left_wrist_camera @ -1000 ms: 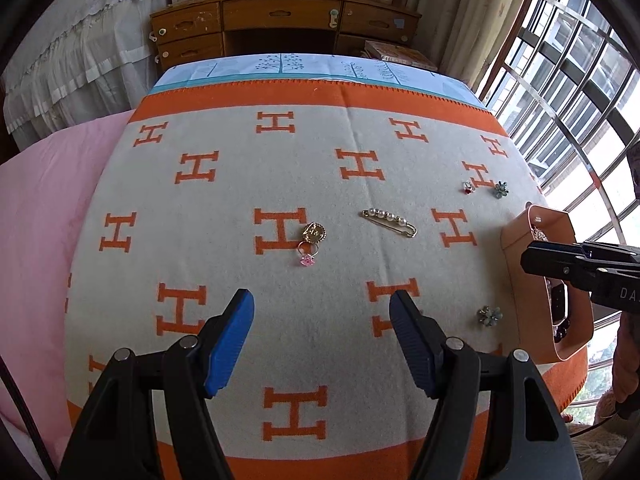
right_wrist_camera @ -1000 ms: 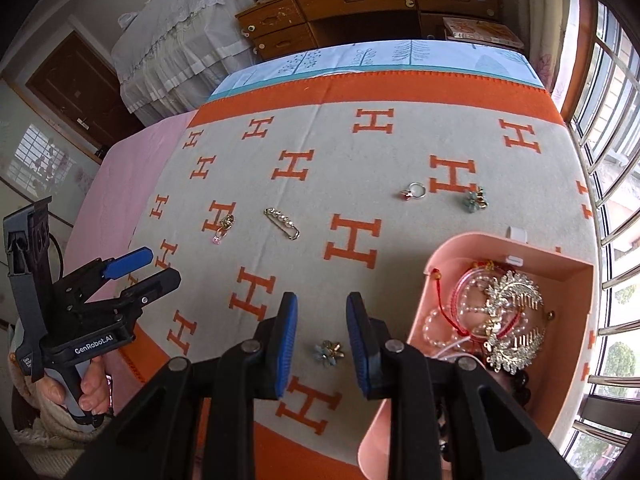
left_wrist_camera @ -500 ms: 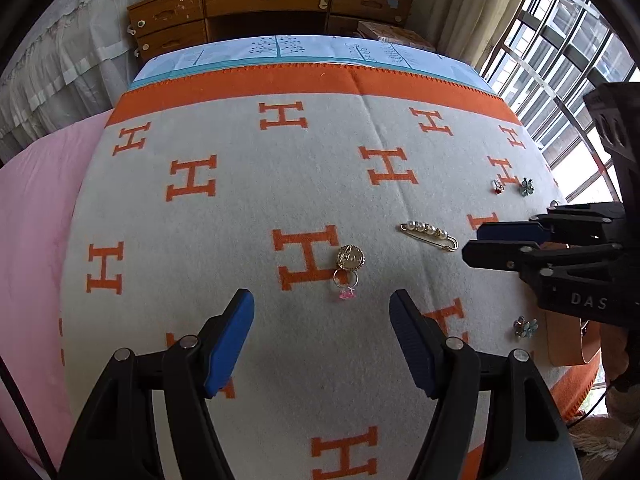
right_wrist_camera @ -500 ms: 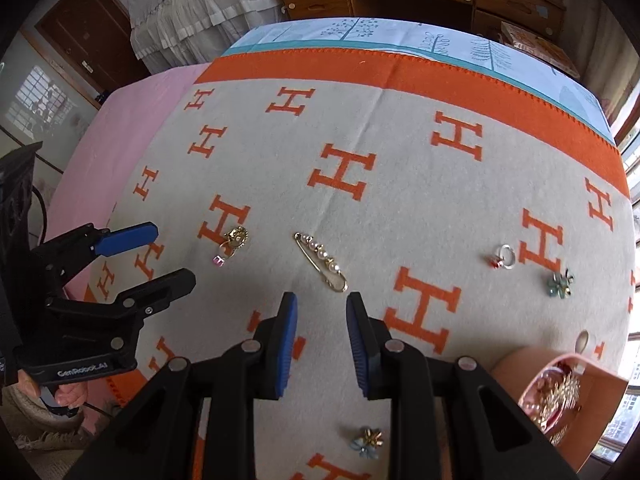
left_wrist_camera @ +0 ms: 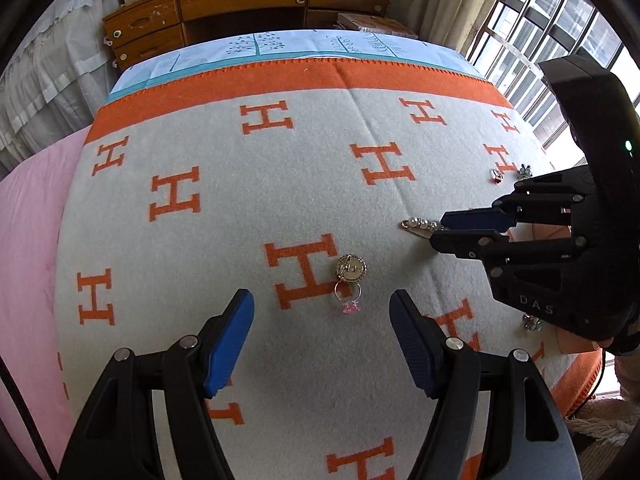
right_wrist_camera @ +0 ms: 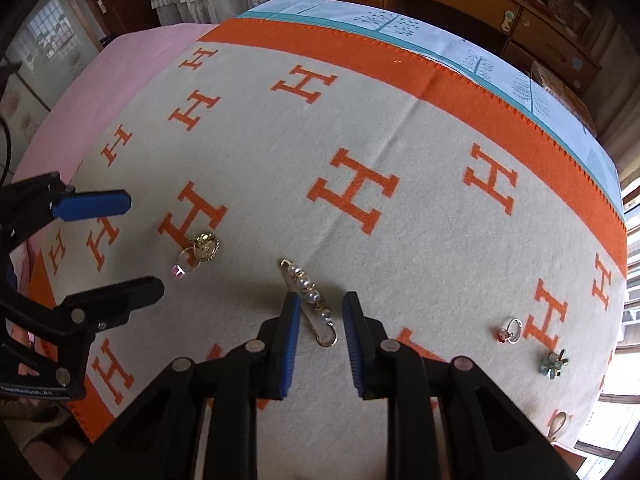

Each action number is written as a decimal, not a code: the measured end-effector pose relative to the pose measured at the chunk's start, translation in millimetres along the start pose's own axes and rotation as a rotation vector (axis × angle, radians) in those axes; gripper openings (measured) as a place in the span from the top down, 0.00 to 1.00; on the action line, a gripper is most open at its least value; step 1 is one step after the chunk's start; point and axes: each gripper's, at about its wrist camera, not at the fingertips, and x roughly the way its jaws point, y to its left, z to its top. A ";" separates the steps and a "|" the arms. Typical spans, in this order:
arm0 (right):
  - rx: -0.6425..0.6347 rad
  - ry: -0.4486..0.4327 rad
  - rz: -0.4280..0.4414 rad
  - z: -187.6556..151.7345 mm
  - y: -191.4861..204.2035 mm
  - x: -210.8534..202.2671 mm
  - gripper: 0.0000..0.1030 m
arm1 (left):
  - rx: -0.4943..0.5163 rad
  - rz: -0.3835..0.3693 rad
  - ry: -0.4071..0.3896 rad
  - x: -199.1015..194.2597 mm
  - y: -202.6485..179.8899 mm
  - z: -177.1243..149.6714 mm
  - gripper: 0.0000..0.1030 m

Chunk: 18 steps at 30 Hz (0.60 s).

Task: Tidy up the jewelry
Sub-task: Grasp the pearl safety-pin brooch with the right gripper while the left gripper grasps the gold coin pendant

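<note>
While the right gripper (right_wrist_camera: pixel 320 316) closes its jaws around the pearl safety-pin brooch (right_wrist_camera: pixel 310 300) lying on the orange-and-cream H-patterned blanket (right_wrist_camera: pixel 360 128), the pads do not yet press it. The left gripper (left_wrist_camera: pixel 322 316) hangs wide open and empty above a gold round brooch (left_wrist_camera: pixel 351 268) and a pink-stone ring (left_wrist_camera: pixel 349 300), which touch each other.
</note>
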 end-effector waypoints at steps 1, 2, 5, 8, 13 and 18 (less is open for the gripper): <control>-0.008 -0.003 -0.006 -1.1 1.9 -0.2 0.88 | 0.004 -0.001 0.002 1.2 -0.9 1.2 0.34; -0.010 -0.009 -0.011 -1.3 2.8 -0.6 0.88 | 0.008 -0.002 0.004 2.7 -2.0 2.5 0.34; 0.010 -0.025 -0.007 -5.5 -0.3 -4.2 0.91 | 0.021 -0.002 0.016 8.6 -5.8 6.5 0.34; 0.063 -0.053 0.021 -8.3 -8.4 -12.3 0.93 | 0.034 -0.006 0.033 15.5 -9.2 10.3 0.34; 0.143 -0.111 0.073 -18.6 -23.8 -30.5 0.93 | 0.058 -0.009 0.059 26.8 -15.0 17.6 0.38; 0.190 -0.151 0.110 -30.6 -33.3 -43.6 0.93 | 0.071 -0.009 0.086 36.9 -20.6 22.7 0.48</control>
